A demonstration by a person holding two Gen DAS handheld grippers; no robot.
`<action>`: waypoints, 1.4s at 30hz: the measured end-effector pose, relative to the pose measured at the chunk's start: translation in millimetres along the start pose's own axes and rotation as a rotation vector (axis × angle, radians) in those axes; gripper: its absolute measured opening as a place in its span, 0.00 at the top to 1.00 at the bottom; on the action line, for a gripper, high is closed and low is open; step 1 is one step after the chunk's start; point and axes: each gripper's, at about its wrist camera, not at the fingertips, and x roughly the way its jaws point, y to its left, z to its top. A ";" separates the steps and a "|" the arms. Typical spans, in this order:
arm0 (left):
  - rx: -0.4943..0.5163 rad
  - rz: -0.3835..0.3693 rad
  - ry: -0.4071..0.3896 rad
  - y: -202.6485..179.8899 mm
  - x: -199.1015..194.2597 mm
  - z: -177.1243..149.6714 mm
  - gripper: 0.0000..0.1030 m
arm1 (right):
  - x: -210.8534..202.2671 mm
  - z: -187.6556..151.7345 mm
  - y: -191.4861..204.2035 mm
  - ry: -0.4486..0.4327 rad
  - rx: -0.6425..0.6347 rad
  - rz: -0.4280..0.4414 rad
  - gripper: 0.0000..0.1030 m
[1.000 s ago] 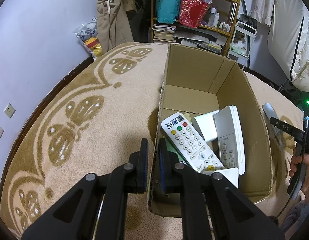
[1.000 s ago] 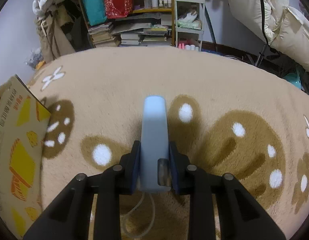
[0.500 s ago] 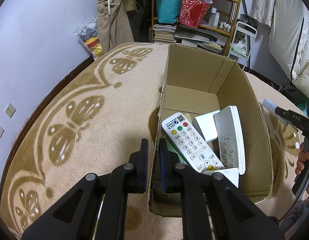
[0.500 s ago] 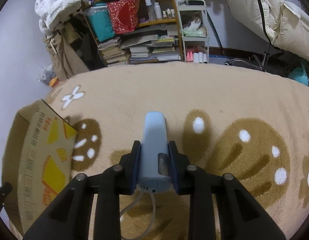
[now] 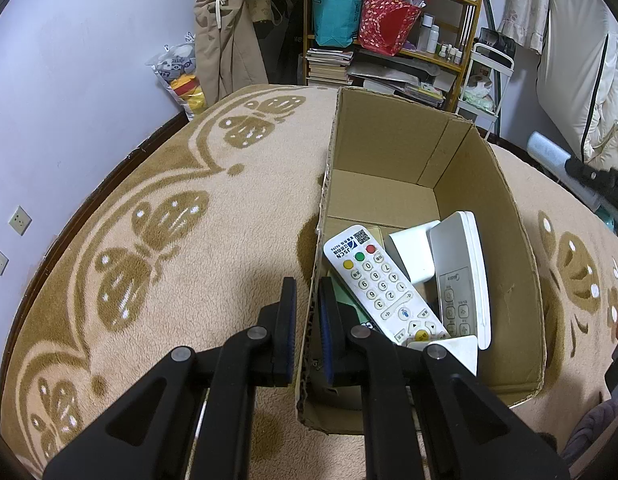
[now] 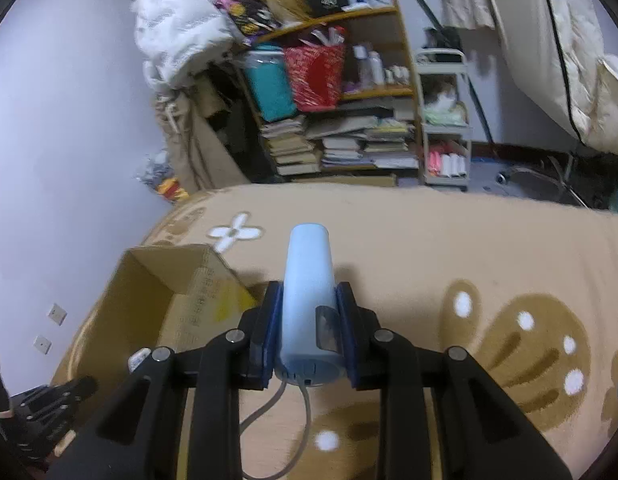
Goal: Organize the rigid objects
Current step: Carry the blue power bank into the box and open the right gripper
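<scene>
Beige carpet (image 5: 213, 280) with brown patterns is seen under one open cardboard box (image 5: 525, 280), in which two white remote controls (image 5: 383, 284) lie among other white items. One left gripper (image 5: 307, 312), angled downward, is clenched on the box's left wall. One pale blue device (image 6: 309, 288) is grasped by the right gripper (image 6: 309, 316), held above the carpet to the right of the box.

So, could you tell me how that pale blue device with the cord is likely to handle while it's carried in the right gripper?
The pale blue device looks like rigid, smooth plastic, so it may slip between the right gripper pads. Its thin cord hangs loose and will probably dangle or snag.
</scene>
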 end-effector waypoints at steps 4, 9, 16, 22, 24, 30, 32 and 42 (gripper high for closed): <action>0.001 0.000 0.000 0.1 0.0 0.0 0.90 | -5.3 -0.3 22.8 -0.001 -0.033 0.066 0.72; 0.000 -0.001 0.000 0.1 0.1 0.1 0.90 | -2.9 -4.5 49.1 0.007 -0.074 0.115 0.72; 0.000 -0.001 0.000 0.1 0.0 0.1 0.89 | 5.6 -19.2 83.7 0.038 -0.137 0.183 0.72; 0.001 0.000 0.001 0.8 0.2 0.3 0.89 | 15.4 -41.3 107.4 0.092 -0.197 0.212 0.72; 0.001 0.000 0.001 0.6 0.2 0.4 0.89 | 16.4 -47.3 112.3 0.089 -0.228 0.236 0.72; -0.001 -0.002 0.000 1.3 0.6 -0.1 0.89 | 24.4 -58.4 117.6 0.118 -0.298 0.207 0.72; -0.002 -0.004 0.001 1.2 0.6 -0.1 0.89 | 27.5 -58.1 115.5 0.135 -0.289 0.207 0.72; 0.003 -0.003 0.002 0.8 0.5 -1.1 0.89 | 23.7 -53.4 113.4 0.121 -0.320 0.217 0.72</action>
